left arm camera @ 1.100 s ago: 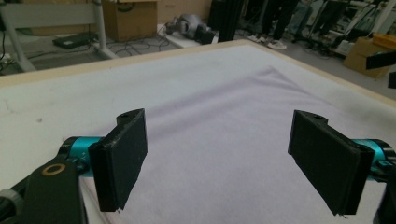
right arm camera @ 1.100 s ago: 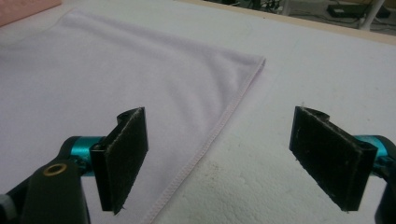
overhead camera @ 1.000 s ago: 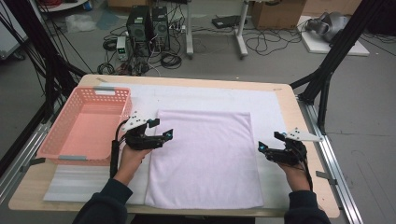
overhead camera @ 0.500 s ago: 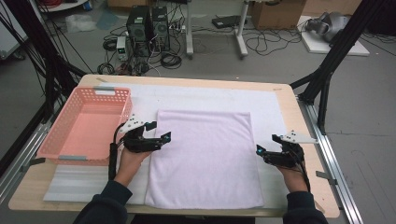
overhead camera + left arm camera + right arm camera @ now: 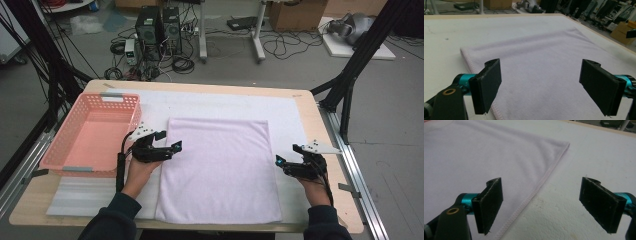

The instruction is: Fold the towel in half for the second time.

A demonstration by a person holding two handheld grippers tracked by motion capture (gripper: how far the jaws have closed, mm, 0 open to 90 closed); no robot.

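Your left tongs (image 5: 170,146) have just been opening, nothing between them, at the lavender towel's (image 5: 220,170) left edge; your right tongs (image 5: 284,164) gape at its right edge. The towel lies flat on the counter (image 5: 305,100).

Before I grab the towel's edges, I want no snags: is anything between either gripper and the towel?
Nothing visible. The left gripper hangs open over the towel's left edge, and the right gripper, also open, sits at its right edge. The towel lies flat with nothing on it.
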